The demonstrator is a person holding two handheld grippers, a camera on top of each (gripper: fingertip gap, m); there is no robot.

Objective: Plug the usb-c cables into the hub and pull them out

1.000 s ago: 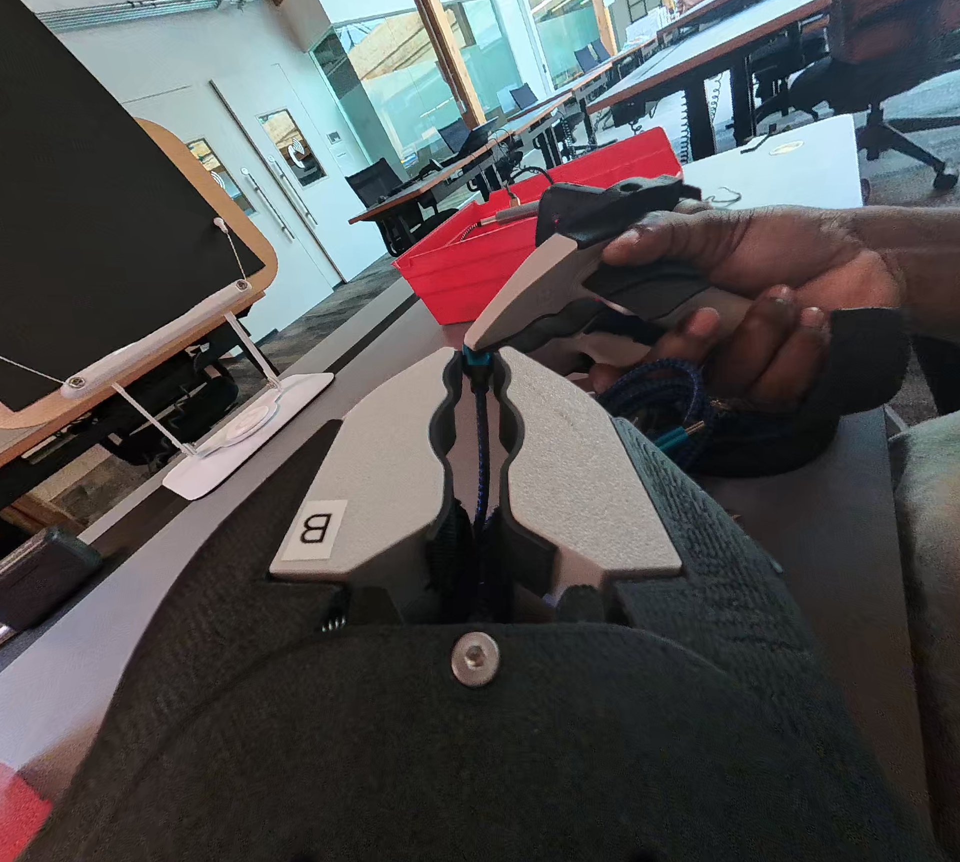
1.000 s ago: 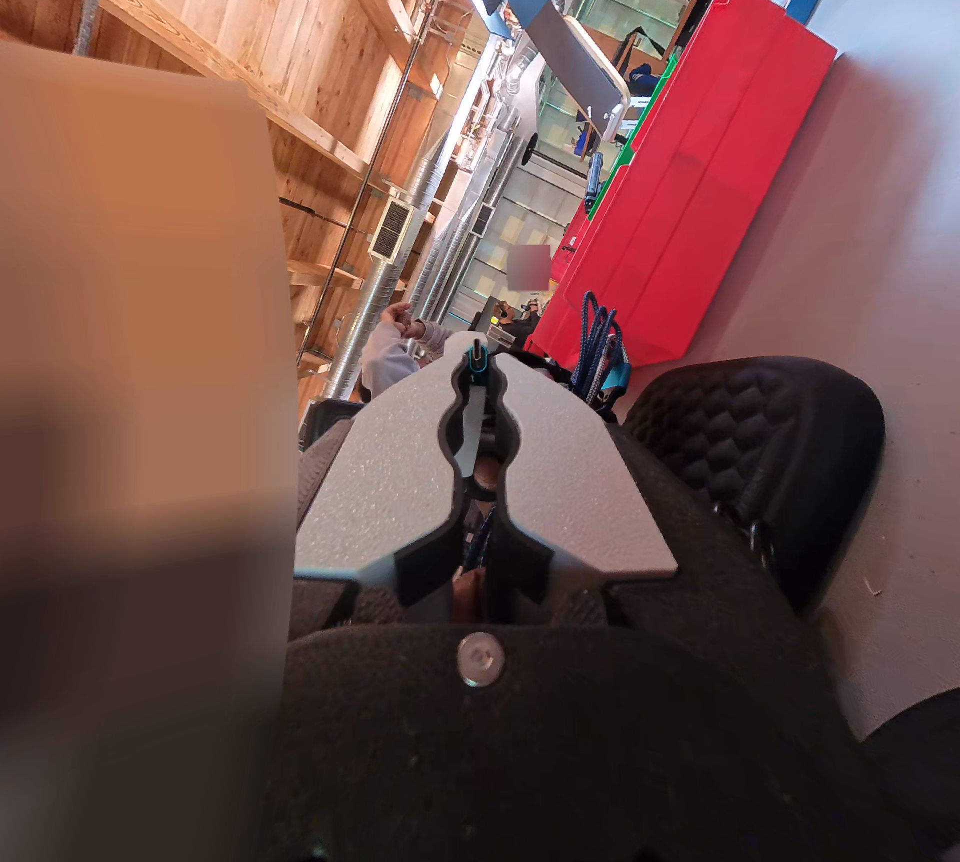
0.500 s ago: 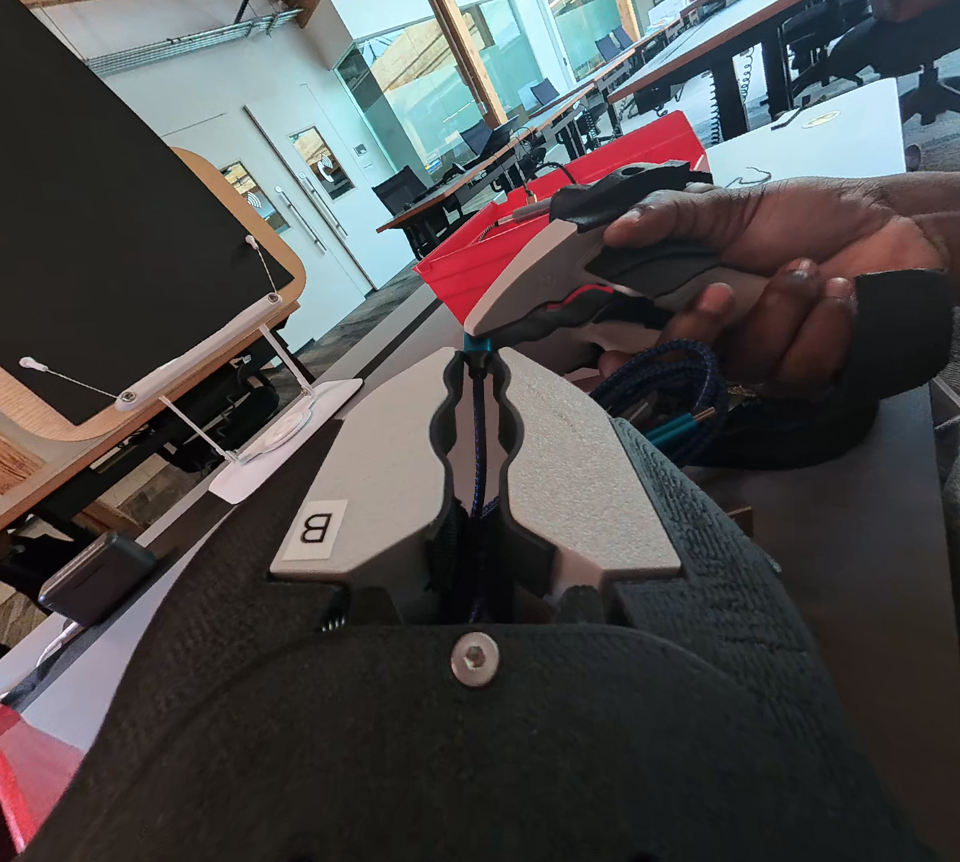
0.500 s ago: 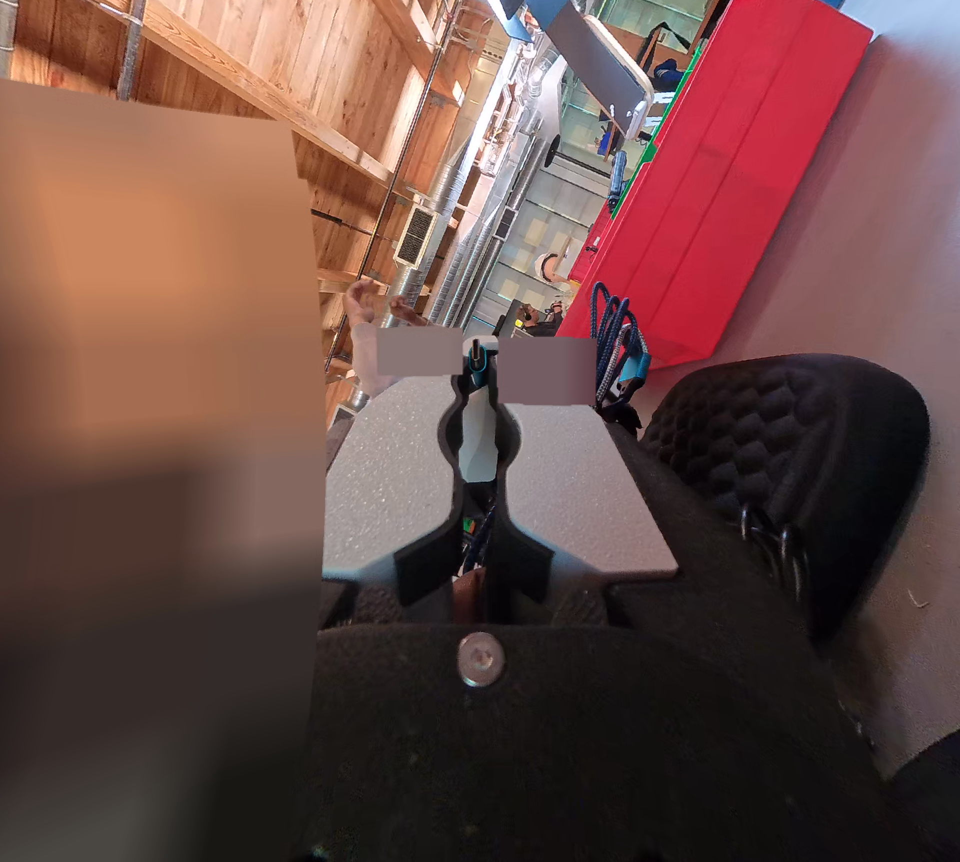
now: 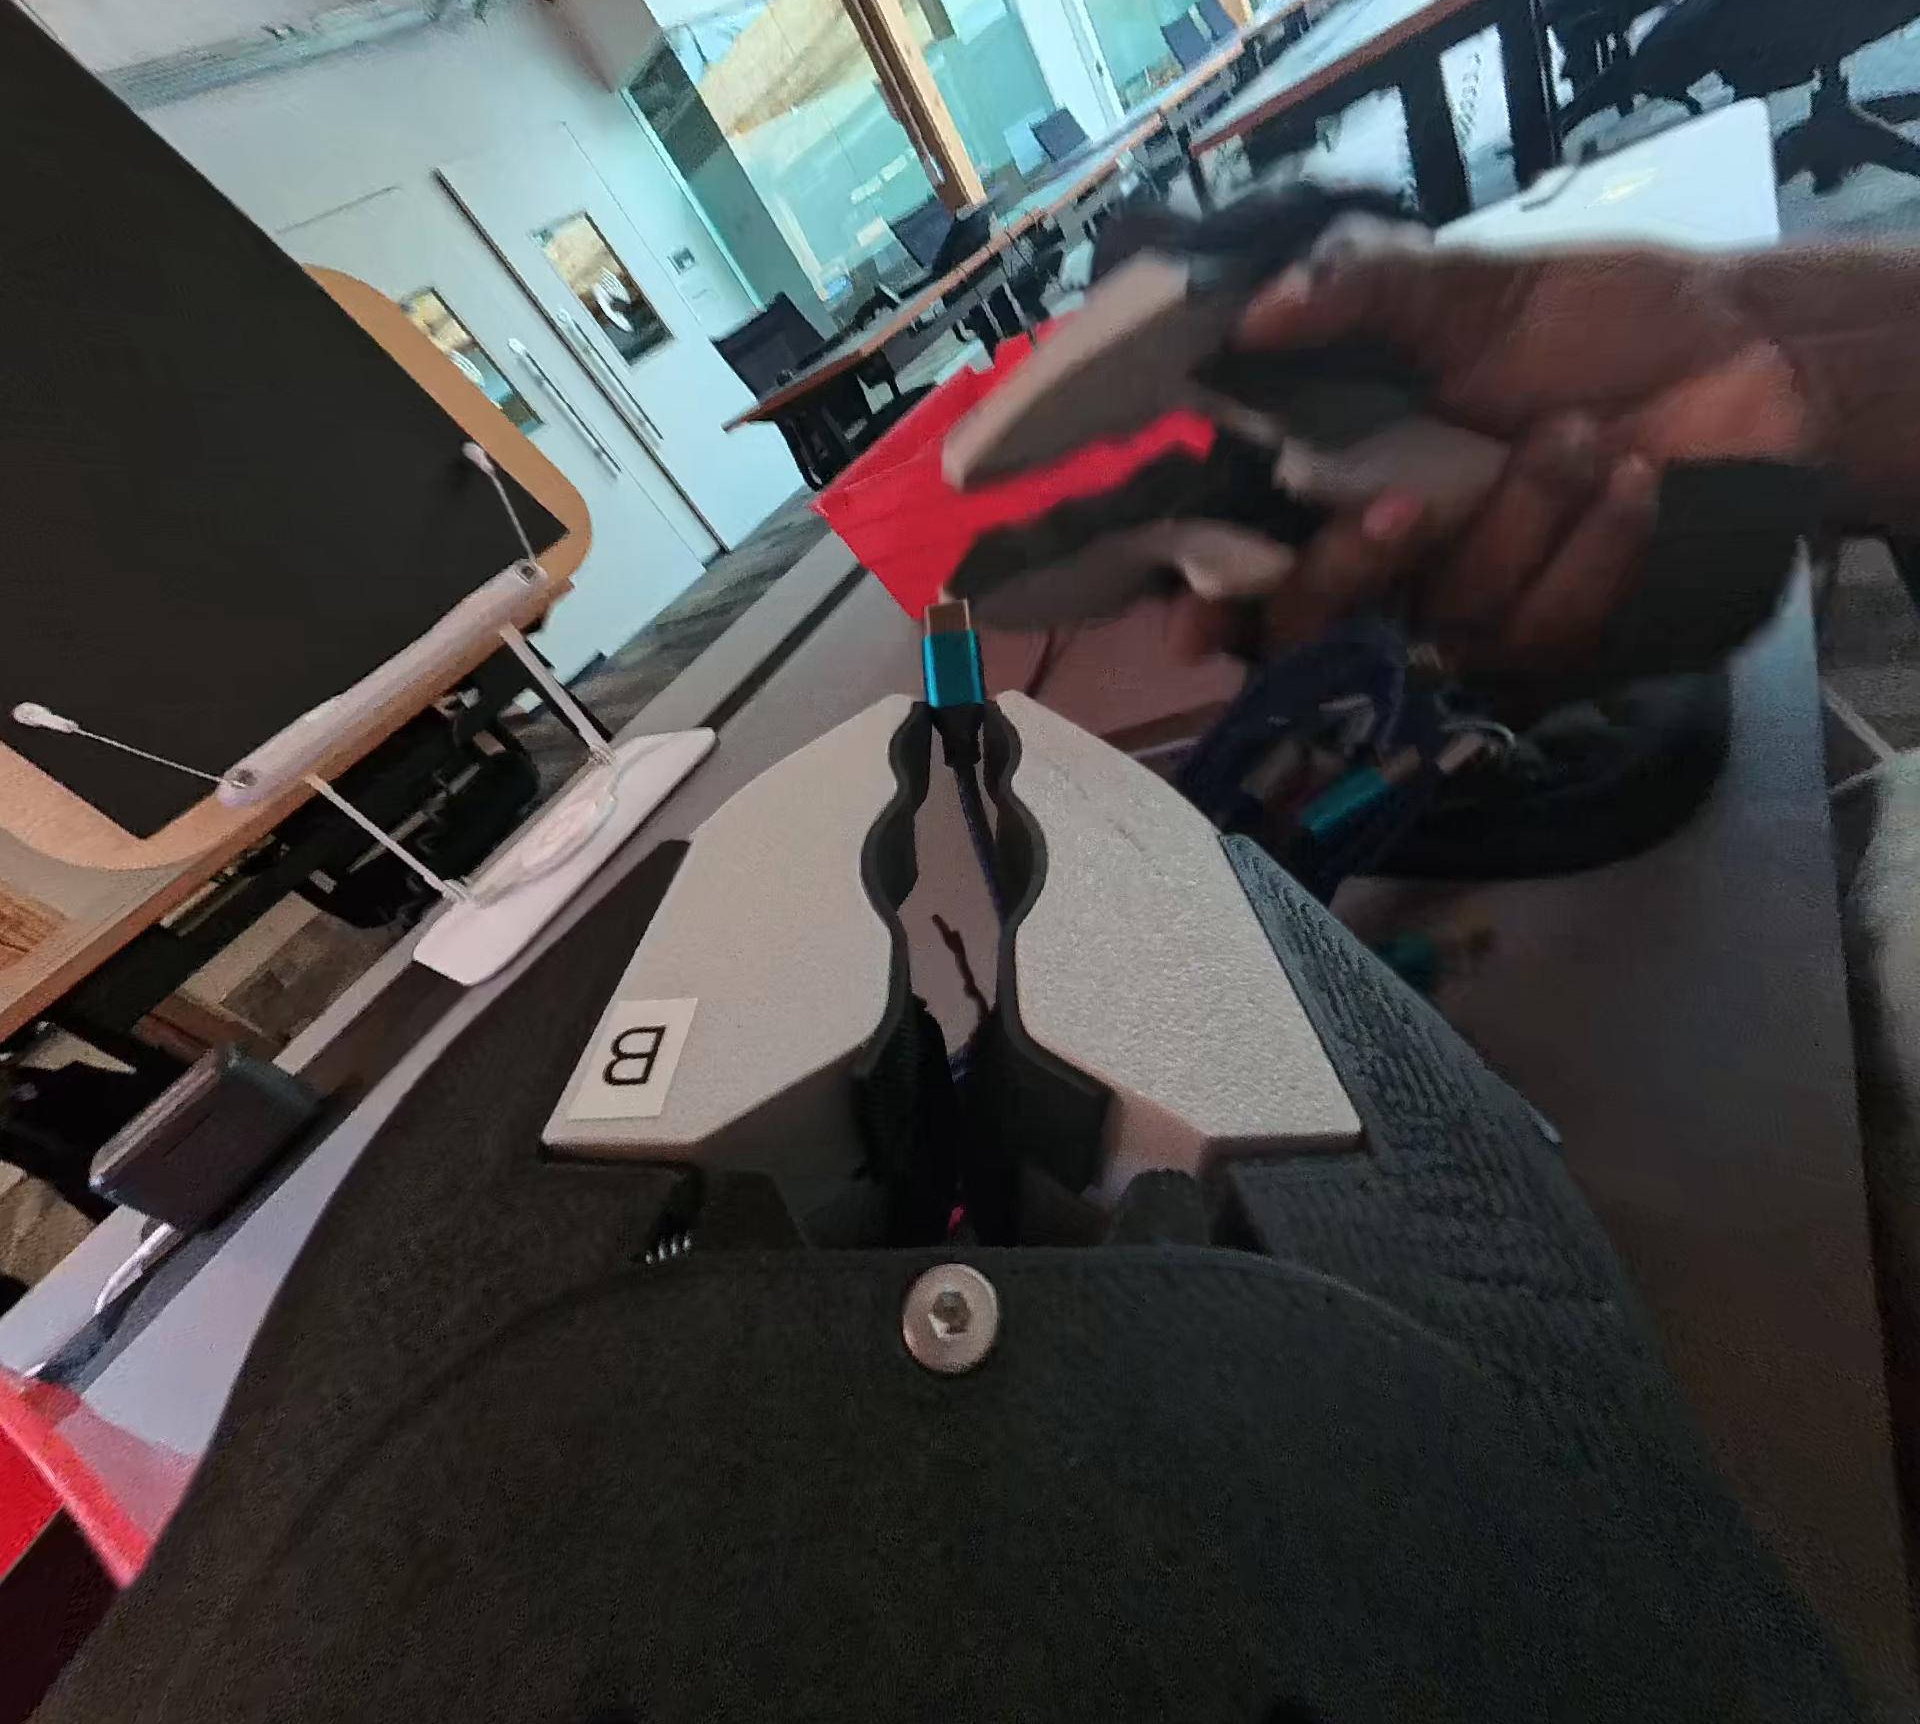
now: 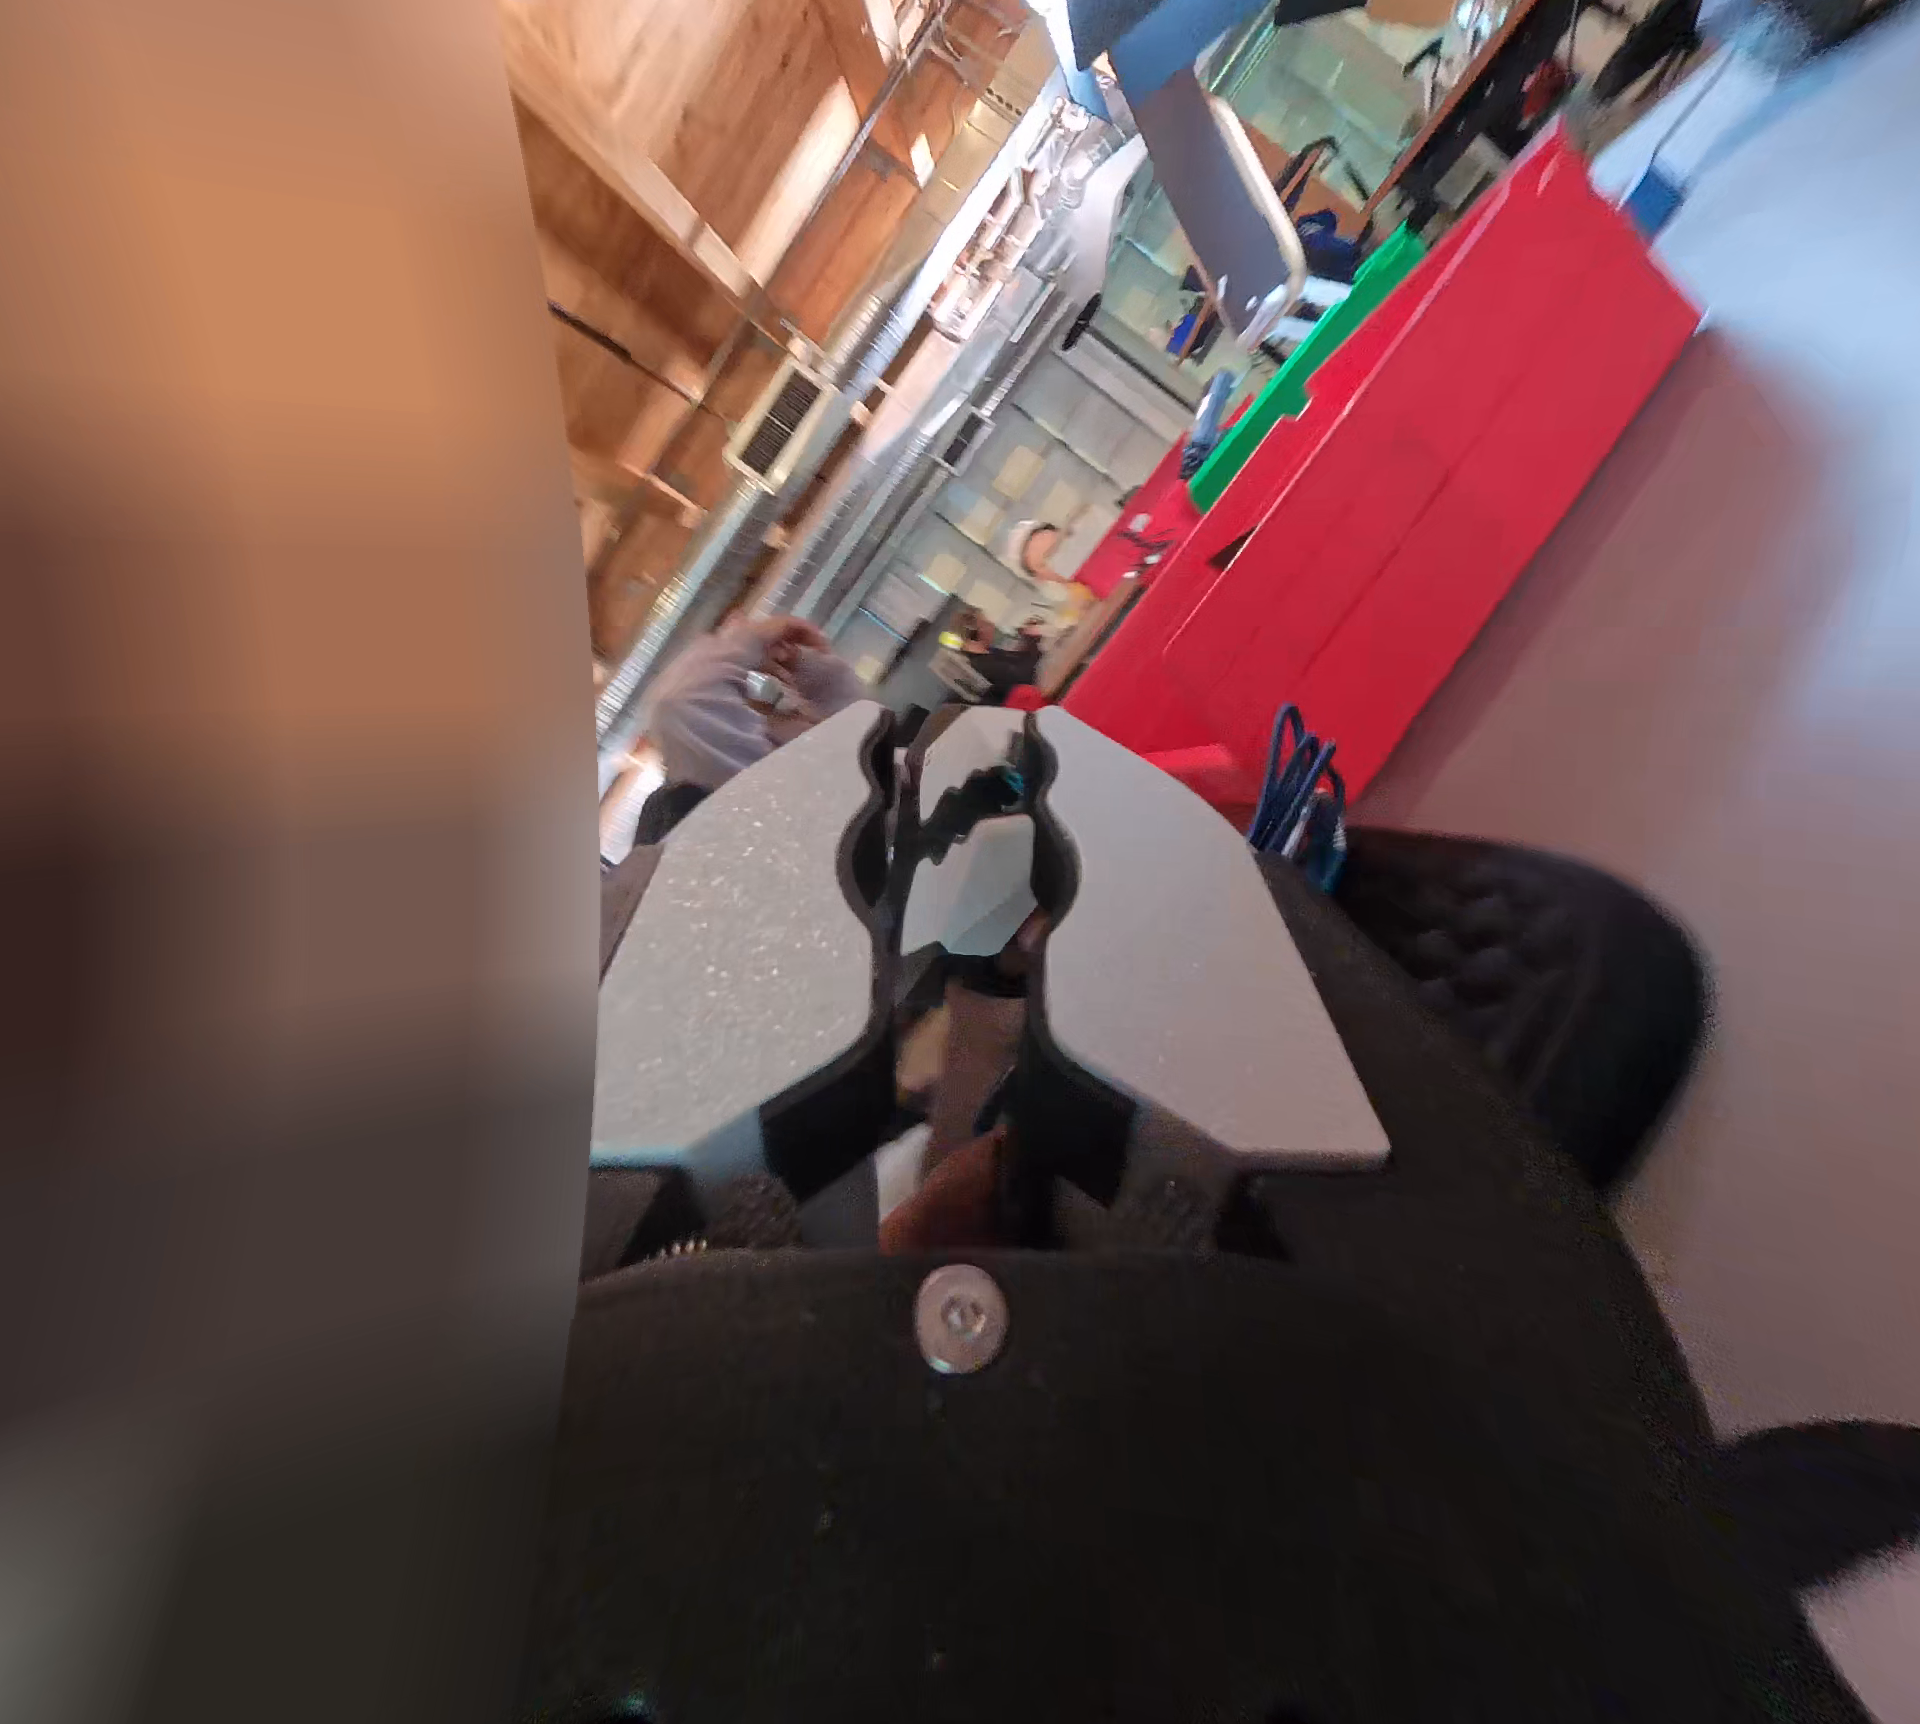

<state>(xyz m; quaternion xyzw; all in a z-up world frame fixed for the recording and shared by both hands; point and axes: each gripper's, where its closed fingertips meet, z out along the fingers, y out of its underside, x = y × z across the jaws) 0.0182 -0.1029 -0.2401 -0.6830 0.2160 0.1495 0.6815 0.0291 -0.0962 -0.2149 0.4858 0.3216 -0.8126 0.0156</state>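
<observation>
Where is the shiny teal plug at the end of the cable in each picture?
Left wrist view: the teal metal USB-C plug sticks up just past the tips of the closed grey fingers, upper middle.
Right wrist view: a small teal bit shows between that gripper's finger tips; too blurred to be sure it is the same plug.
Shared landmark: the red plastic bin.

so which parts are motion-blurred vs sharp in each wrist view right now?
Left wrist view: the left gripper and teal USB-C plug are sharp; the right gripper is smeared.
Right wrist view: the ceiling and red bin are streaked, its own fingers crisp.
</observation>
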